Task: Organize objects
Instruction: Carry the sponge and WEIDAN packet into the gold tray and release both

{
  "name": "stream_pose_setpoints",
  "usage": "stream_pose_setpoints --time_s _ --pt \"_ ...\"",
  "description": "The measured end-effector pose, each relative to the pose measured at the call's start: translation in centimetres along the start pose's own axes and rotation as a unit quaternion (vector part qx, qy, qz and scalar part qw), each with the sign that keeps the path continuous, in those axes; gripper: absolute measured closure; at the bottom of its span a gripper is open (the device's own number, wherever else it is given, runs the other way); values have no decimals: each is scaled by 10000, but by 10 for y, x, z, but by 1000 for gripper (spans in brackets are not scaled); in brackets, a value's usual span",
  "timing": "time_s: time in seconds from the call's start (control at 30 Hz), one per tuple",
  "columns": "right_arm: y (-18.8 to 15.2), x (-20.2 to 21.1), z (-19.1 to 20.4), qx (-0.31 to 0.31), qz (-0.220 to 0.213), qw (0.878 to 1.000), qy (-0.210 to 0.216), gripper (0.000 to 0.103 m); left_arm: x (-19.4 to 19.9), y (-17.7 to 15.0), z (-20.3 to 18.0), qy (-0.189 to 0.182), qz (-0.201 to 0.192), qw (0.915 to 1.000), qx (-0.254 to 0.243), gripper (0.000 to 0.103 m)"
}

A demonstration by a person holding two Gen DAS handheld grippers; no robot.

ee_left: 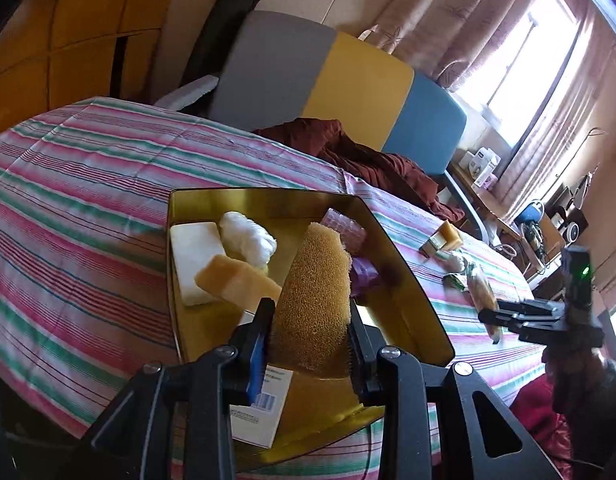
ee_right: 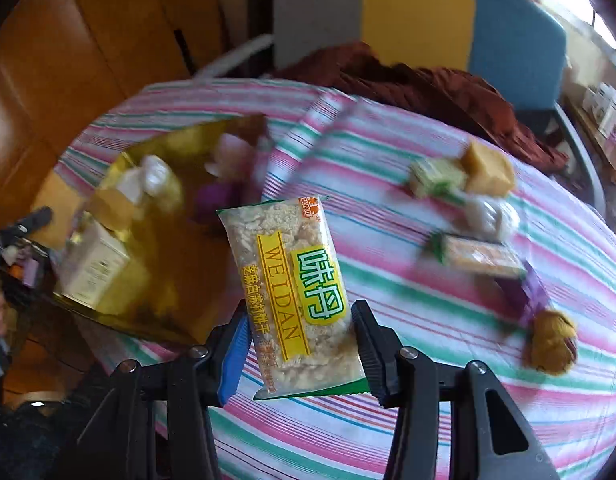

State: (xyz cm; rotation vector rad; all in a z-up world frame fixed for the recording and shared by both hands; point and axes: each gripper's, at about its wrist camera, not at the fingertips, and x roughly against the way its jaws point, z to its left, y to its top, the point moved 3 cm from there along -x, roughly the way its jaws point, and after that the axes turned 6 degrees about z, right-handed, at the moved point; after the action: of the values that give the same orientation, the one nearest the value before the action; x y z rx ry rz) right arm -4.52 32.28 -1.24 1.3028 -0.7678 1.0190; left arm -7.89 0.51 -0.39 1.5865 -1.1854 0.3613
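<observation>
Through my left wrist camera, my left gripper [ee_left: 310, 322] is clamped on a tan sponge [ee_left: 314, 292], holding it upright over the gold tin tray [ee_left: 408, 276] on the striped tablecloth [ee_left: 80, 184]. In the tray lie a white soap bar [ee_left: 194, 262], an amber soap bar [ee_left: 236, 280], a white cotton wad [ee_left: 248, 240] and a boxed carton [ee_left: 254, 416]. My right gripper [ee_left: 504, 316] shows off to the right, above the cloth.

Through my right wrist camera, my right gripper [ee_right: 300, 344] is clamped on a WEIDAN biscuit packet [ee_right: 292, 292], lifted clear of the cloth. The tray sits to the left, blurred. Another snack packet [ee_right: 482, 258] and a yellow block [ee_right: 488, 170] lie to the right.
</observation>
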Motion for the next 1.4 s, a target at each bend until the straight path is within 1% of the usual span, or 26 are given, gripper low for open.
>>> stream_pose_setpoints --time_s 0.03,0.1,0.2,0.23,0.3,0.33,0.37,0.4,0.47,0.53,0.6,0.67,0.77,0.8,0.9,0.97,1.0,1.1,1.17,1.23,1.33,1.4 --pt "4 1 27 58 -20 9999 92 54 -1 0 1 27 24 10000 0 70" --pt "30 -9 58 159 -19 9997 198 54 -5 2 4 82 29 10000 -22 69" --pt "62 -28 85 62 21 9993 364 53 -13 3 8 159 111 9998 8 66" --pt "73 -39 92 -33 -16 9992 409 53 -15 3 9 169 125 9998 18 62" --pt "94 -51 97 -272 -174 9980 543 44 -19 2 9 128 157 9998 22 34" --pt "99 -53 99 -386 -234 9973 572 30 -19 2 8 66 125 9999 51 29" --pt "103 -59 101 -464 -278 9969 575 23 -18 0 6 -38 68 10000 52 26" --pt "104 -62 102 -487 -288 9967 578 23 -18 -1 4 -109 69 9999 -12 26" --pt "96 -61 103 -456 -234 9970 573 23 -21 -5 2 -85 95 9999 -100 27" --pt "86 -61 102 -377 -174 9981 454 23 -24 -9 2 -67 162 9997 -145 29" --pt "73 -60 101 -288 -132 9990 320 23 -23 -13 0 -65 121 9998 -175 33" --pt "58 -56 100 -219 -100 9995 200 23 -21 -17 -5 -142 63 9994 -315 33" --pt "42 -57 101 -177 -97 9998 56 23 -22 -22 -13 -322 124 9983 -466 33" --pt "38 -58 101 -177 -121 9998 11 23 -22 -23 -16 -443 139 9977 -498 33" --pt "27 -54 99 -292 -203 9994 -52 23 -19 -26 -25 -650 154 9957 -634 32" --pt "21 -51 95 -395 -259 9988 -100 23 -18 -30 -33 -913 213 9925 -788 30" --pt "18 -49 93 -437 -280 9986 -117 22 -18 -32 -38 -947 243 9912 -891 29" --pt "11 -46 89 -539 -305 9980 -136 22 -21 -36 -44 -882 275 9912 -945 28" --pt "6 -43 86 -585 -330 9976 -172 22 -20 -33 -41 -818 181 9933 -797 28" --pt "1 -41 84 -637 -353 9972 -180 22 -19 -31 -37 -869 176 9940 -638 27" --pt "-3 -38 80 -704 -399 9966 -176 22 -18 -30 -32 -719 179 9957 -564 26" --pt "-6 -35 78 -754 -442 9960 -195 22 -17 -32 -31 -514 178 9971 -531 25"
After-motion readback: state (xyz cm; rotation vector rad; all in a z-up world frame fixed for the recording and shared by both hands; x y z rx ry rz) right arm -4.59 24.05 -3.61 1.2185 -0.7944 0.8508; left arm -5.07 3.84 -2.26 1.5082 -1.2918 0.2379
